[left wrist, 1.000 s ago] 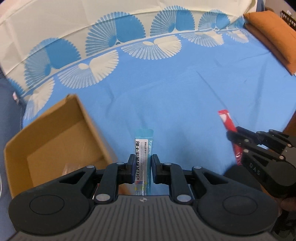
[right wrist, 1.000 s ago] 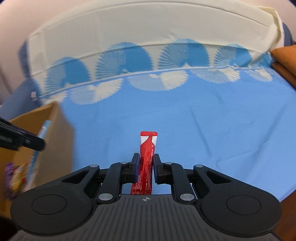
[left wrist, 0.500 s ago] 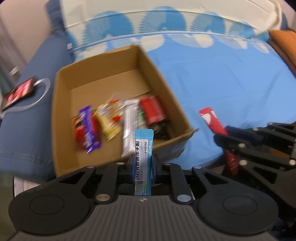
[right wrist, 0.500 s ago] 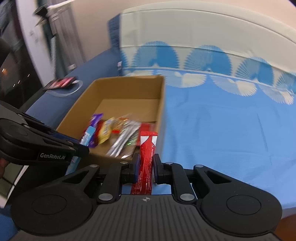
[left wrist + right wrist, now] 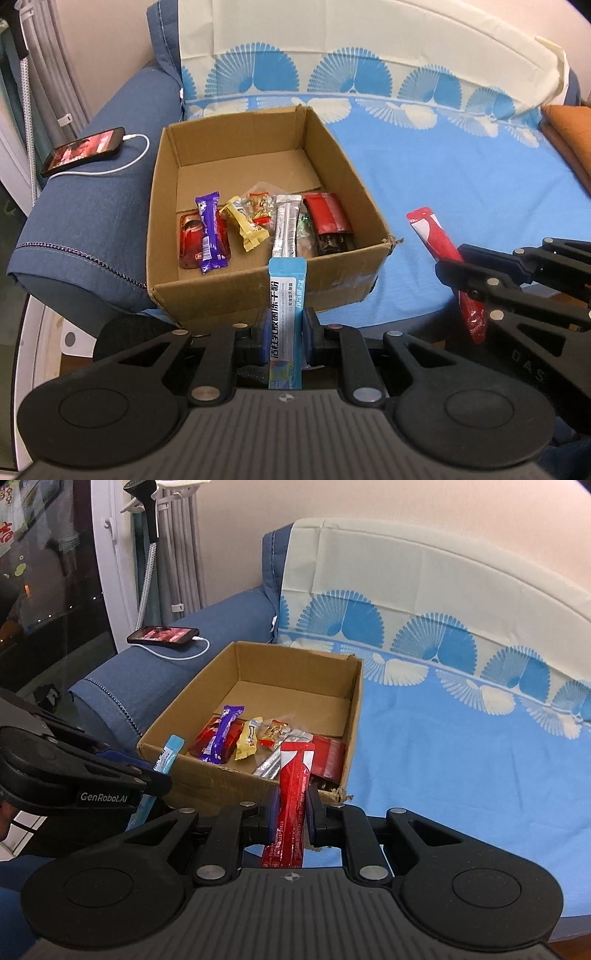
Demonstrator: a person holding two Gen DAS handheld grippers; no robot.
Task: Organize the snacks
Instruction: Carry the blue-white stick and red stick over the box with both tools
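Two stick sachets in transit to the collecting box. The blue sachet [image 5: 286, 317] stands upright in the left hand-held gripper [image 5: 284, 341], whose jaws are closed on its lower half so that the printed upper end projects forward, just short of the near wall of the cardboard box [image 5: 229, 291]. The red sachet [image 5: 292, 797] is clamped the same way in the right hand-held gripper [image 5: 291, 821], its free end leaning toward the box's near right corner. A grip low on each sachet leaves most of its length clear of the fingers, which should let the packet drop flat once the jaws part above the opening.

The box sits on the sofa seat against the blue armrest [image 5: 92, 206], partly on the blue patterned cover [image 5: 461, 177]. Snacks already inside lie side by side along the near half of the floor: a purple bar [image 5: 210, 232] over a red packet [image 5: 188, 243], a yellow bar [image 5: 247, 227], a clear-wrapped sweet [image 5: 260, 206], a silver stick [image 5: 286, 229] and a dark red pouch [image 5: 327, 218]; something brown beneath that pouch cannot be identified. The far half of the floor is bare, probably the roomiest landing spot. Both sachets are outside the box, not yet over it.

A phone [image 5: 83, 151] on a charging cable [image 5: 136, 155] rests on the armrest, close to the left wall of the box and best avoided on approach.
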